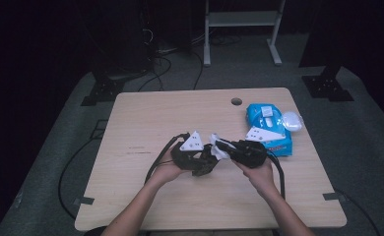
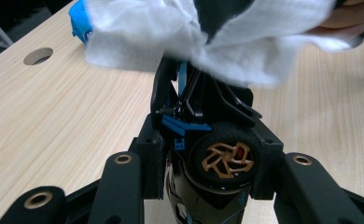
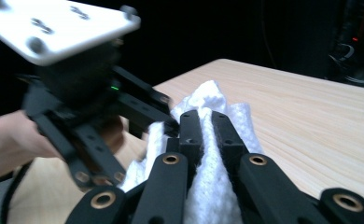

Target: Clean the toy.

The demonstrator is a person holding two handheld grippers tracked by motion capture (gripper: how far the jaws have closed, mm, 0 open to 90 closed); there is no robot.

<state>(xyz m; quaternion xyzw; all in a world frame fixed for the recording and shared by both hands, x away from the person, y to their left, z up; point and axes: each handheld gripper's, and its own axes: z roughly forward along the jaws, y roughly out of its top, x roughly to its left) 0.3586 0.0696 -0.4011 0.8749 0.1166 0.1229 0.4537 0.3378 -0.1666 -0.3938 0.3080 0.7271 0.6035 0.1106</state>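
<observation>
Left gripper (image 2: pixel 203 163) clamped on black toy car (image 2: pixel 208 140), held above table (image 1: pixel 145 123). Right gripper (image 3: pixel 206 126) pinched tight on white wipe (image 3: pixel 213 186), draped over car's front. Risk – wipe snags on car's thin parts, or hard rubbing twists car loose.

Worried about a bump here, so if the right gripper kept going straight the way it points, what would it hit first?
Probably the left gripper. The right gripper, shut on the white wipe, points left at it across a small gap, and the toy car it holds lies close behind; depth is unclear.
</observation>
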